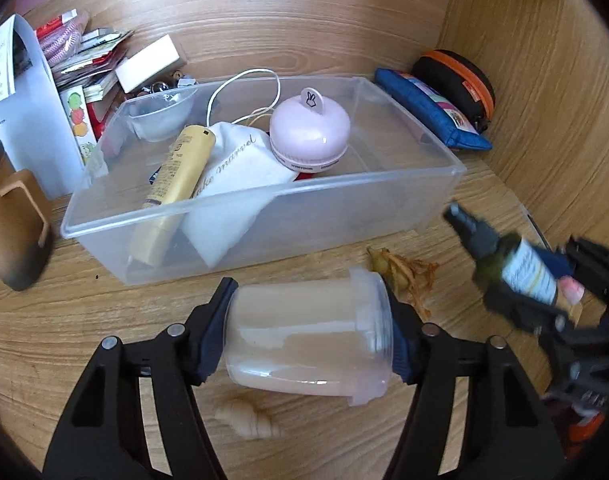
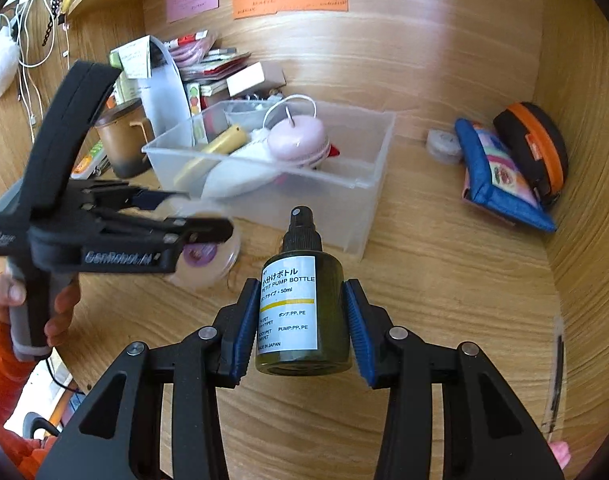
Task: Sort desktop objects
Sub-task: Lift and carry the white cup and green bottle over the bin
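Note:
My left gripper [image 1: 310, 340] is shut on a clear plastic jar [image 1: 304, 344] lying sideways between the pads, held above the wooden desk just in front of the clear storage bin [image 1: 264, 224]. My right gripper [image 2: 302, 324] is shut on a small dark green pump bottle [image 2: 300, 308] with a white label, held above the desk in front of the bin [image 2: 360, 216]. The bottle also shows at the right of the left wrist view [image 1: 520, 268]. The bin holds a yellow tube [image 1: 176, 176], a white pouch [image 1: 240, 184], a pink round case [image 1: 308, 132] and a small clear bowl [image 1: 164, 116].
A blue pouch [image 2: 500, 172] and a black and orange case [image 2: 536, 148] lie at the back right. A brown mug [image 2: 122, 140], papers and small packs crowd the back left. A croissant-shaped piece [image 1: 248, 420] and dried peel [image 1: 404, 276] lie on the desk.

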The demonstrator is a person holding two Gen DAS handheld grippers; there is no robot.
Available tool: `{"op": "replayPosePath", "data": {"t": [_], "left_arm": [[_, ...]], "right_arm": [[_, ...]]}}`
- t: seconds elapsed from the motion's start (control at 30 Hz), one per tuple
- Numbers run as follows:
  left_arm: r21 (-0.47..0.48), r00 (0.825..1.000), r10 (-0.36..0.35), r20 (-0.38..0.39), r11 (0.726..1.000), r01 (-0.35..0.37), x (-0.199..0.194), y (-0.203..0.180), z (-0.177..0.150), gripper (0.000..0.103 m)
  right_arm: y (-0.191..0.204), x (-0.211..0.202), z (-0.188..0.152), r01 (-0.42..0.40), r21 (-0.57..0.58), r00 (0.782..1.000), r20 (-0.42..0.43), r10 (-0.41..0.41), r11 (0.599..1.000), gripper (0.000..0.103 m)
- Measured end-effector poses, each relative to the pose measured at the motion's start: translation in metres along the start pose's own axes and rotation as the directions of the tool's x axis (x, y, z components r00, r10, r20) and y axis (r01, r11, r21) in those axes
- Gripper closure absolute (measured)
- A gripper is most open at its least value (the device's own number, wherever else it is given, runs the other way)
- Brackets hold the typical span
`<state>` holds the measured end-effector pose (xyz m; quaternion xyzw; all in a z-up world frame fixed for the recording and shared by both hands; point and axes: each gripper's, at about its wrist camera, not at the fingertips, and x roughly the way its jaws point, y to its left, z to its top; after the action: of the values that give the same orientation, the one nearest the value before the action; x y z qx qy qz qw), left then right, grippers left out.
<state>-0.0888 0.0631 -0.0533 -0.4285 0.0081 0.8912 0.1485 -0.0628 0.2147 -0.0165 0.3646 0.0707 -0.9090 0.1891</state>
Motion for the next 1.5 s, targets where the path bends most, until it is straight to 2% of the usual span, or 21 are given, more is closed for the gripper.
{"op": "replayPosePath", "data": {"t": [0.37, 0.87, 1.5], "left_arm": [[-0.024, 0.999, 0.001, 0.034, 1.0, 0.0, -0.014, 0.009, -0.006, 0.037], [-0.05, 0.993, 0.039, 0.112, 0.998, -0.033, -0.046, 0.035, 0.004, 0.037], [-0.052, 0.965, 0.096, 0.243, 0.995, -0.086, -0.09, 0.053, 0.038, 0.037]], "right_arm": [[0.014, -0.003, 0.026, 0.028, -0.047, 0.998, 0.059, -0.026, 0.999, 0.064], [0.023, 0.007, 0.046, 0.01, -0.062, 0.997, 0.076, -0.005, 0.998, 0.064], [0.02, 0.014, 0.088, 0.006, -0.066, 0.991, 0.133, 0.003, 0.998, 0.064]]}}
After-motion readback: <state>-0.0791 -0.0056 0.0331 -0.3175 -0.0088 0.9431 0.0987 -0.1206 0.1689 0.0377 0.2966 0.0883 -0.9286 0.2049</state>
